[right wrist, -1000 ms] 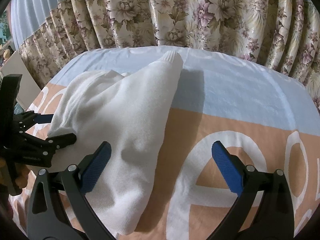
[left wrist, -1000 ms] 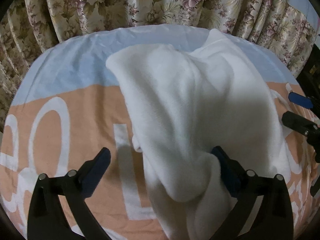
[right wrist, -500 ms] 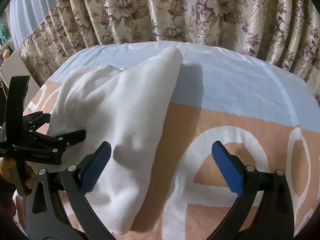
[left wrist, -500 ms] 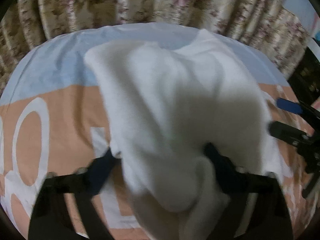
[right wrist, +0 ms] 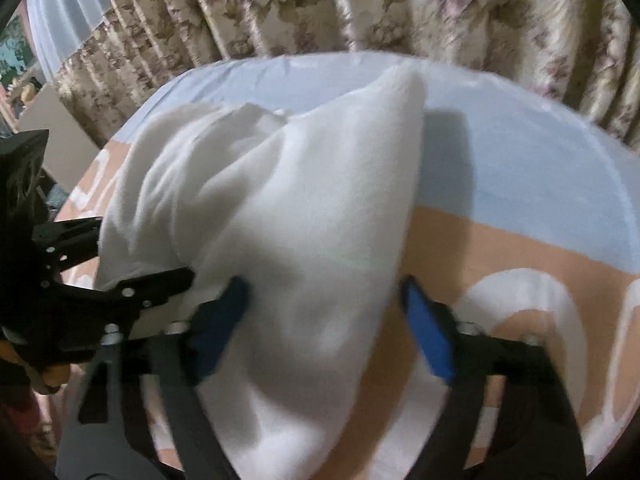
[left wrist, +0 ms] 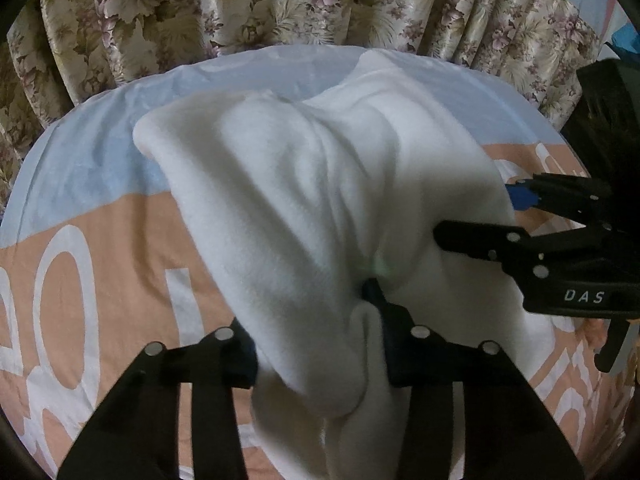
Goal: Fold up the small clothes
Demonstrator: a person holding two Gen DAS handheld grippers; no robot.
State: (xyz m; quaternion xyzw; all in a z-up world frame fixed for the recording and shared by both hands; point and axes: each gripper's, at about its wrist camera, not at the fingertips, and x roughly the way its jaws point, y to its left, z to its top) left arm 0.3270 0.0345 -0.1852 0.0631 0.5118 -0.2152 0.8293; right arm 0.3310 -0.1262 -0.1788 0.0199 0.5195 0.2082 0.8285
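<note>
A white fleece garment (left wrist: 320,200) lies bunched on a bed sheet with blue and orange bands (left wrist: 112,232). My left gripper (left wrist: 316,344) has its jaws around a thick fold of the garment's near end; the cloth fills the gap and hides the pads. My right gripper (right wrist: 324,320) straddles the garment (right wrist: 288,220) at its near edge, its blue pads (right wrist: 428,332) a wide gap apart with cloth between them. Each gripper shows in the other's view, the right (left wrist: 520,240) and the left (right wrist: 120,292).
Floral curtains (left wrist: 280,4) hang close behind the bed's far edge. The sheet carries large white letters (right wrist: 520,300). A dark object (left wrist: 608,112) stands at the right of the bed, and a pale panel (right wrist: 60,136) at the left.
Both grippers have moved forward onto the garment. The left jaws have narrowed onto a fold of it. The right jaws have also narrowed, and cloth now lies between them.
</note>
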